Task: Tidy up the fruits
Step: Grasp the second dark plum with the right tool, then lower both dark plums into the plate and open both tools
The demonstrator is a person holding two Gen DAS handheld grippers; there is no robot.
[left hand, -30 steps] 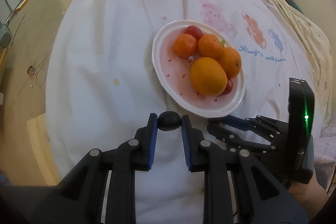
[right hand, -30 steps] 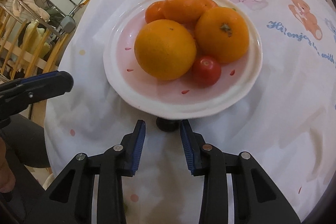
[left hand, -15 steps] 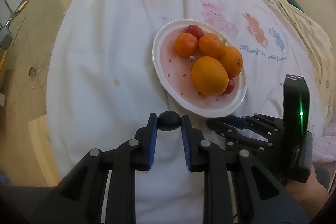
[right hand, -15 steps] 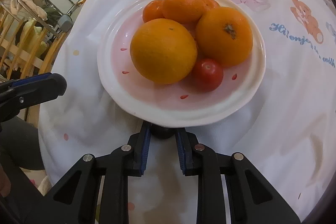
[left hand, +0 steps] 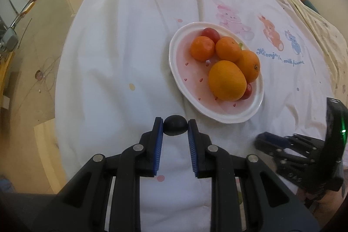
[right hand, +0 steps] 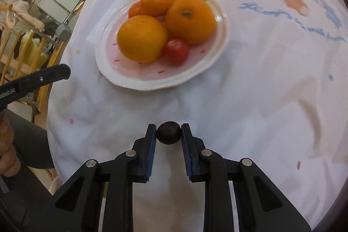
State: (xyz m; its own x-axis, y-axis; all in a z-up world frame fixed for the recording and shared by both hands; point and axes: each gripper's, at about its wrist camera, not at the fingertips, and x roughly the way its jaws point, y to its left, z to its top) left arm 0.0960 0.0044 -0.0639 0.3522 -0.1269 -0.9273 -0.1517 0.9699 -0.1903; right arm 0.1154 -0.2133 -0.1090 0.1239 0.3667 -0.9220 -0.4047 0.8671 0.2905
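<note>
While the right gripper (right hand: 169, 132) is pinching a small dark fruit (right hand: 169, 132), the left gripper (left hand: 175, 128) is pinching another dark fruit (left hand: 175, 128). Either could be slipping out, being round, or rolling off the crowded plate (right hand: 221, 36).

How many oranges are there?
4 on the white oval plate: small orange fruit back left, second small orange fruit beside it, large orange fruit right, largest orange fruit in front. More may hide.

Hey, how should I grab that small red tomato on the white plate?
Likely from above, pinching the small round red tomato across its middle; two big oranges crowd its far side, leaving only the white plate's rim side free.
</note>
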